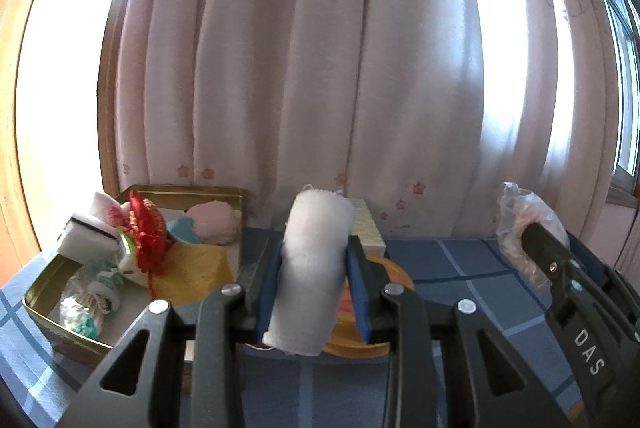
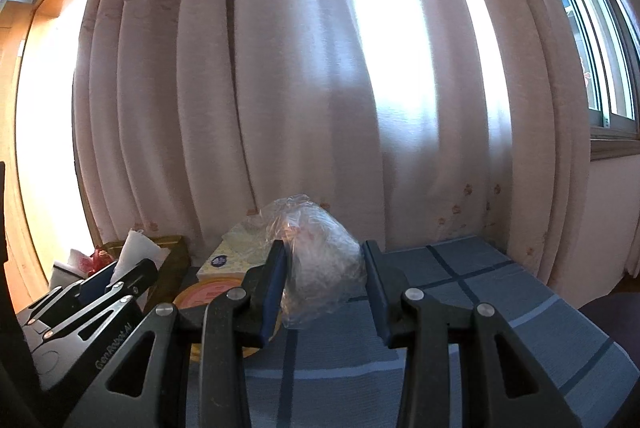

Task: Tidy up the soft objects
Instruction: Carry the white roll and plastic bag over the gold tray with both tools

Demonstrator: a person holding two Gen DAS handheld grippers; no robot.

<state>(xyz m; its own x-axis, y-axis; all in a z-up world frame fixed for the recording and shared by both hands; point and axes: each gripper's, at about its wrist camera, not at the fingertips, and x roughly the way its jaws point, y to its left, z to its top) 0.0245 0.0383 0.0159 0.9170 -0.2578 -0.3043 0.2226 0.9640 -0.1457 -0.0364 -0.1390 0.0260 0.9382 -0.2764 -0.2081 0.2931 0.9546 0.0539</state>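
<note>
The left gripper (image 1: 314,292) was clamped on a rolled white towel (image 1: 310,268), held upright above the surface (image 1: 460,268) just right of the gold tin (image 1: 40,304) that was already piled with soft stuff. The right gripper (image 2: 326,292) had a crinkly plastic bag (image 2: 320,260) between its fingers, though the right pad looked barely touching. That slick bag could've slid out, and the towel might've unrolled or knocked the red ornament (image 1: 148,232) over the rim.
</note>
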